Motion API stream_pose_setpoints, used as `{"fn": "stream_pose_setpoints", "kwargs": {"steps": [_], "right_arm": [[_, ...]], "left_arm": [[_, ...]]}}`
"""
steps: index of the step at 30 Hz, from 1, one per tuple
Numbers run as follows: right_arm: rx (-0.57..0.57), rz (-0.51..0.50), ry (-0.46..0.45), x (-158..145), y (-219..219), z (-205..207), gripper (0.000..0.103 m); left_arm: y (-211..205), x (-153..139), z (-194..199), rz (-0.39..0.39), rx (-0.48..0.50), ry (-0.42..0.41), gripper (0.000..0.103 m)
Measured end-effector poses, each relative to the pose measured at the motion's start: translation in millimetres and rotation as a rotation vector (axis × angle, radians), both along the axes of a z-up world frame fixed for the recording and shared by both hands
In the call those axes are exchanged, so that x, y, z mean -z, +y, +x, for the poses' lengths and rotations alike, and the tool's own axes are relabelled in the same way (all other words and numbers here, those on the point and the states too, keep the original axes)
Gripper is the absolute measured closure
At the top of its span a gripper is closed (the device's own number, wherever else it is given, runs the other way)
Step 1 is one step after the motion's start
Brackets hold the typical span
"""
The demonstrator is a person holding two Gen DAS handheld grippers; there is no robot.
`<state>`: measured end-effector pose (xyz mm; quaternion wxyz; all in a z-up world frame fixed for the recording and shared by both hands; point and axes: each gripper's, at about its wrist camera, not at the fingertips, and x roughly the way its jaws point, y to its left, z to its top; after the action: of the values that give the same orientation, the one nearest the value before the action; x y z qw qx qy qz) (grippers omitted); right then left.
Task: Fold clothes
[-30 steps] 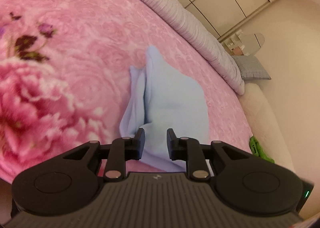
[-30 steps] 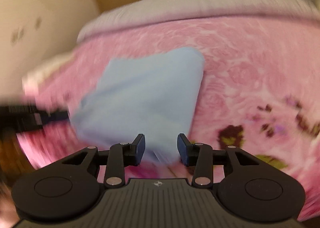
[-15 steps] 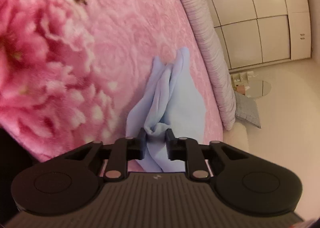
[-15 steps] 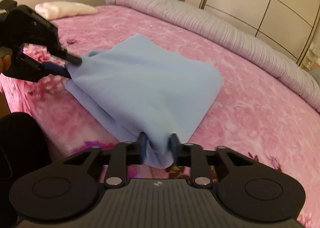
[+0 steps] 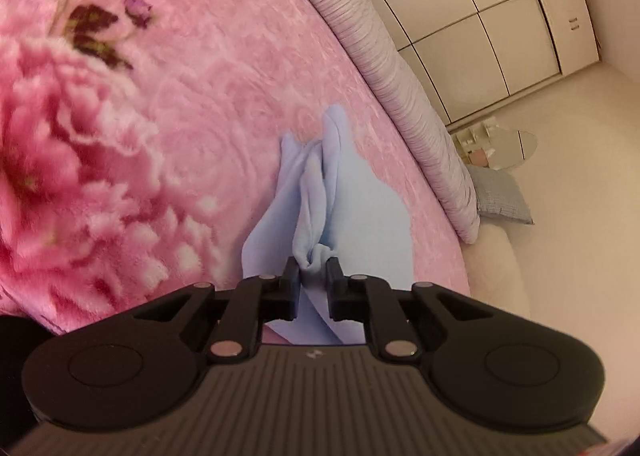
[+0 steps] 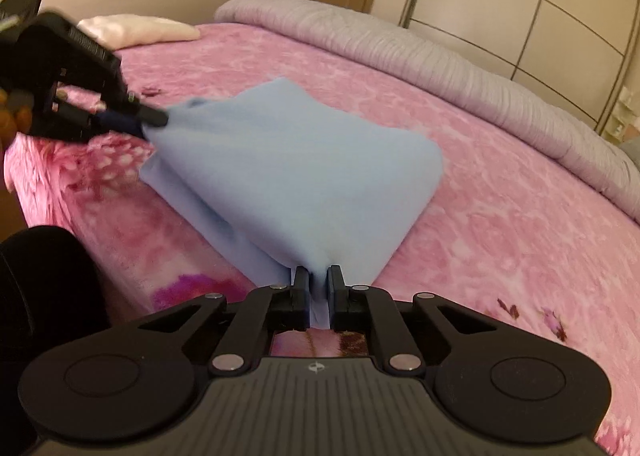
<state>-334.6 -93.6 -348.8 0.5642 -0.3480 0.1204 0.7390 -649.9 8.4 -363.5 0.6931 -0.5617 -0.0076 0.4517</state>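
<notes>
Pink blanket (image 6: 500, 215) covers the bed where the blue cloth (image 6: 288, 175) lies. Only the right view shows both grippers: left gripper (image 6: 154, 120) and right gripper (image 6: 318, 288) each pinch a near corner. The held edge runs left to right.

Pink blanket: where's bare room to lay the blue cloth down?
Open pink blanket between blue cloth and grey duvet. Crowded at the near edge: left gripper and right gripper both clamp the cloth.
</notes>
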Motion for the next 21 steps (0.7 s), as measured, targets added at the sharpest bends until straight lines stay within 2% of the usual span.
{"fn": "stream_pose_setpoints", "kwargs": {"steps": [2, 4, 5, 8, 10, 11, 14, 16, 19, 21], "right_arm": [[-0.003, -0.026, -0.010, 5.5, 1.7, -0.4, 0.091], [-0.010, -0.036, -0.001, 3.2, 1.2, 1.4, 0.087], [-0.011, -0.043, 0.011, 1.1, 1.0, 3.3, 0.078], [0.045, -0.070, 0.164, -16.8, 2.3, 25.9, 0.075], [0.120, -0.074, 0.308, -28.4, 3.9, 45.9, 0.075], [0.159, -0.079, 0.386, -31.1, 6.2, 54.3, 0.075], [0.280, -0.103, 0.615, -34.1, 15.6, 74.0, 0.073], [0.341, -0.120, 0.688, -28.7, 22.3, 74.3, 0.074], [0.412, -0.167, 0.688, -18.1, 31.6, 65.5, 0.076], [0.412, -0.184, 0.664, -9.3, 32.7, 59.7, 0.078]], "left_arm": [[-1.9, 13.6, 0.6, -0.039, -0.006, 0.022, 0.092], [-6.7, 19.7, -4.0, -0.057, -0.032, -0.001, 0.090], [-7.7, 15.9, -6.2, -0.055, -0.040, 0.012, 0.088], [-11.2, -11.8, -11.1, -0.005, -0.061, 0.144, 0.089], [-16.0, -34.2, -12.7, 0.056, -0.064, 0.228, 0.089], [-18.9, -44.3, -11.9, 0.091, -0.047, 0.238, 0.089], [-18.3, -62.3, 12.3, 0.177, 0.093, 0.239, 0.089], [-15.6, -60.4, 35.4, 0.200, 0.171, 0.257, 0.089], [-6.9, -44.7, 62.9, 0.185, 0.239, 0.278, 0.088], [-0.5, -30.7, 71.6, 0.146, 0.238, 0.334, 0.088]]}}
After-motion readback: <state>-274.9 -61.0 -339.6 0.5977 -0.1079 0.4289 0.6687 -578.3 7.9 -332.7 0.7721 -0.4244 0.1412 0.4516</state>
